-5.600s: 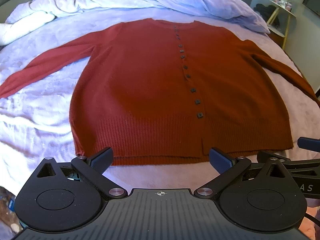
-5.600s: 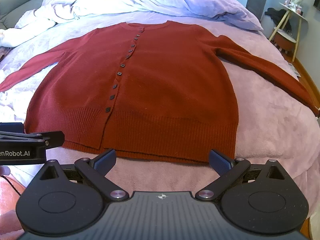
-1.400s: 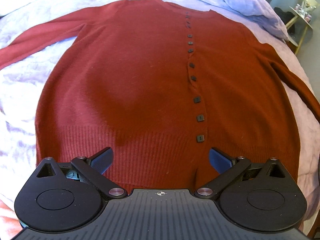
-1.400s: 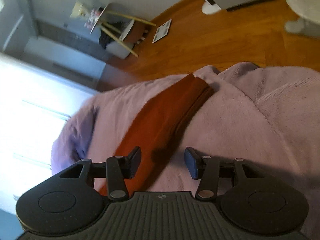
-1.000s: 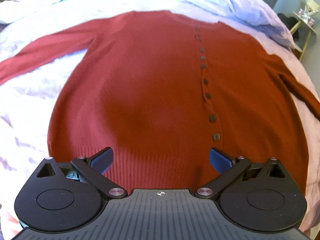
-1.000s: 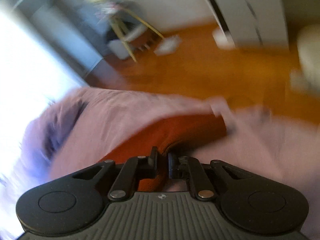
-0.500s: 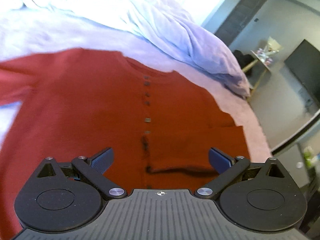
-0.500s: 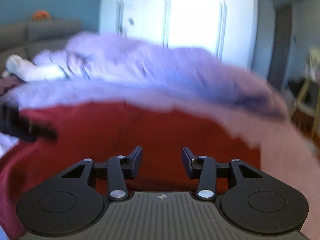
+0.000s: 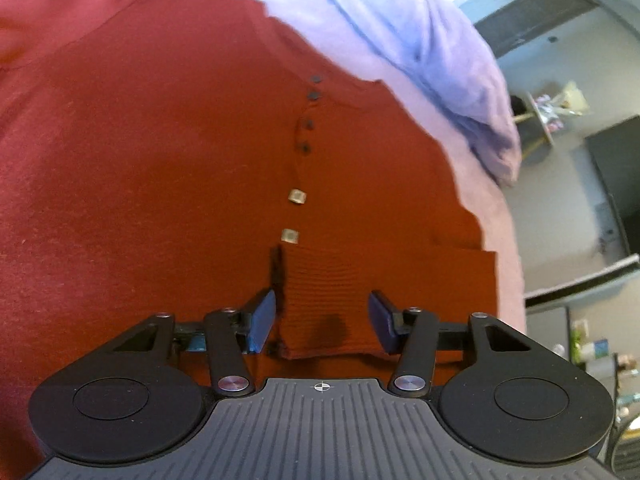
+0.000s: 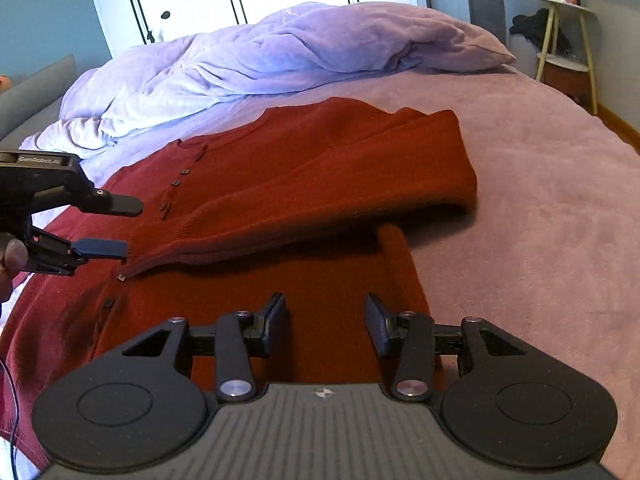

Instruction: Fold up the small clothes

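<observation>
The rust-red cardigan (image 10: 288,184) lies flat on the bed (image 10: 540,208), filling the centre and left of the frame, its right sleeve (image 10: 320,200) laid across the chest to narrow the garment for folding. The left gripper (image 9: 322,318) brackets the ribbed cuff (image 9: 324,300) with jaws parted, probably to settle it. The right gripper (image 10: 325,326) hovers open and empty above the lower body panel.

- Left claw (image 9: 322,316): matte black housing, ribbed centre plate with white crosshair mark, two round side discs, silver pivot screws, blue pads (image 9: 262,318).
- Right claw (image 10: 325,320): same black build, dark pads, silver screws.
- White lettering on left claw body in right wrist view, partly legible.
- Bare fingertip at far left edge.
</observation>
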The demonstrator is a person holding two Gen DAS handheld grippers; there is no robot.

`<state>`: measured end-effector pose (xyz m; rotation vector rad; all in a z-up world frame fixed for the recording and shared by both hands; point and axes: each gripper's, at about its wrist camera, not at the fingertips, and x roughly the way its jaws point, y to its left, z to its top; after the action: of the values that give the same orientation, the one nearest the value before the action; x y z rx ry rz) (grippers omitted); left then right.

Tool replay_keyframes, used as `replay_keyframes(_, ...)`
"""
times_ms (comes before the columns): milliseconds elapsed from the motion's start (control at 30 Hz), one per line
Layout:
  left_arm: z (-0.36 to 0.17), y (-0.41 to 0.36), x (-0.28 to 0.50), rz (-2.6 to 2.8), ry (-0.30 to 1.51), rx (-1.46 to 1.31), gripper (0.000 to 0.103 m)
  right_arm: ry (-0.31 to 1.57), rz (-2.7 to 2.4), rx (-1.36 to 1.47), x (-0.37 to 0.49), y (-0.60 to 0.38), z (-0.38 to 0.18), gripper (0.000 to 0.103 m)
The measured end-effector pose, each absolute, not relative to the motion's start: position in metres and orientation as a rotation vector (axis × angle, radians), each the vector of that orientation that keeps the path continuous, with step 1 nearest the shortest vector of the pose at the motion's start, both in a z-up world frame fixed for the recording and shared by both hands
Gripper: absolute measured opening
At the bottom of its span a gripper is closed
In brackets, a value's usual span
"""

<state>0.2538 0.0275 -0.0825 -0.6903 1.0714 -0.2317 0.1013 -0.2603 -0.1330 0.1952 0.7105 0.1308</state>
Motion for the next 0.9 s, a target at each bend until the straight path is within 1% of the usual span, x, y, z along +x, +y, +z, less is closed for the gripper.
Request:
replay_keyframes(67, -0.083, 0.030, 0.254, -0.224, 1.079, -0.708, 0.056, 0.708, 0.131, 0.194, 0.101, -0.258, -0.133, 0.049)
replay_keyframes(100, -0.082, 0.030, 0.253, -0.235, 1.070, -0.715, 0.058, 0.708, 0.132, 0.195, 0.101, -0.257, -0.133, 0.050)
replay_keyframes(133, -0.081, 0.029, 0.254, -0.245, 1.067, -0.707, 0.060, 0.709, 0.131, 0.199, 0.101, -0.258, -0.131, 0.051)
replay_keyframes(233, -0.084, 0.024, 0.257, -0.253, 1.089, -0.674, 0.060, 0.707, 0.134, 0.206, 0.098, -0.260, -0.131, 0.051)
replay_keyframes(300, -0.085, 0.020, 0.262, -0.248, 1.096, -0.643, 0.048, 0.703, 0.135, 0.206, 0.097, -0.261, -0.132, 0.051)
replay_keyframes(333, -0.084, 0.018, 0.263, -0.237, 1.099, -0.615, 0.029, 0.704, 0.133, 0.203, 0.097, -0.260, -0.132, 0.051)
replay_keyframes(367, -0.084, 0.021, 0.263, -0.242, 1.109, -0.614, 0.007, 0.705, 0.129, 0.202, 0.097, -0.259, -0.131, 0.051)
replay_keyframes(433, -0.086, 0.023, 0.266, -0.252, 1.133, -0.659, 0.005, 0.706, 0.123, 0.209, 0.098, -0.259, -0.130, 0.051)
replay_keyframes(467, -0.083, 0.023, 0.266, -0.248, 1.117, -0.641, 0.005, 0.707, 0.121, 0.214, 0.099, -0.260, -0.129, 0.051)
replay_keyframes(667, -0.031, 0.046, 0.264, -0.242, 0.911, -0.561, 0.005, 0.696, 0.077, 0.181, 0.103, -0.261, -0.123, 0.051)
replay_keyframes(767, -0.005, 0.071, 0.265, -0.159, 0.800, -0.448, 0.005, 0.687, 0.034, 0.086, 0.107, -0.255, -0.122, 0.051)
replay_keyframes(833, -0.002, 0.091, 0.268, -0.080, 0.779, -0.386, 0.005, 0.687, 0.015, 0.033, 0.111, -0.251, -0.122, 0.051)
replay_keyframes(900, -0.011, 0.107, 0.271, 0.010, 0.790, -0.314, 0.005, 0.698, -0.007, -0.014, 0.116, -0.245, -0.125, 0.051)
